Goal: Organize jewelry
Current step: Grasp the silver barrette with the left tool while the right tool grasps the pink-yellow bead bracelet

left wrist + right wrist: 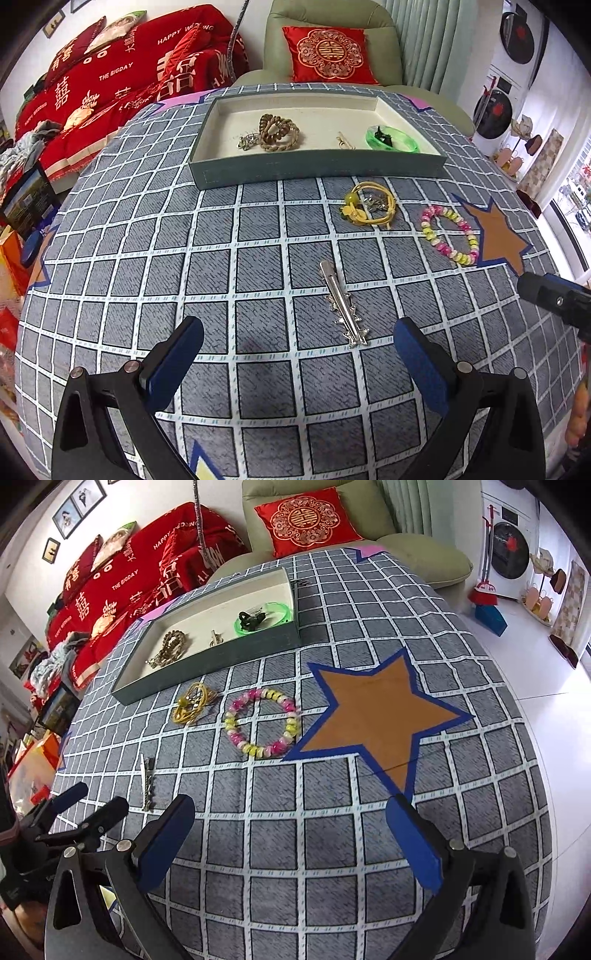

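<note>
The left tool [297,350] hangs with fingers wide apart just short of the hair clip [343,304] on the counter [147,240], seemingly lined up to take it. The right tool [291,834] gapes too, empty, facing the bead bracelet [262,722]. Beyond, a yellow cord [369,205] lies just before the tray [317,171], which already holds a rope bracelet [277,133] and green bangle [393,138].

Bright daylight, sharp focus, fisheye-warped dark corners.
</note>
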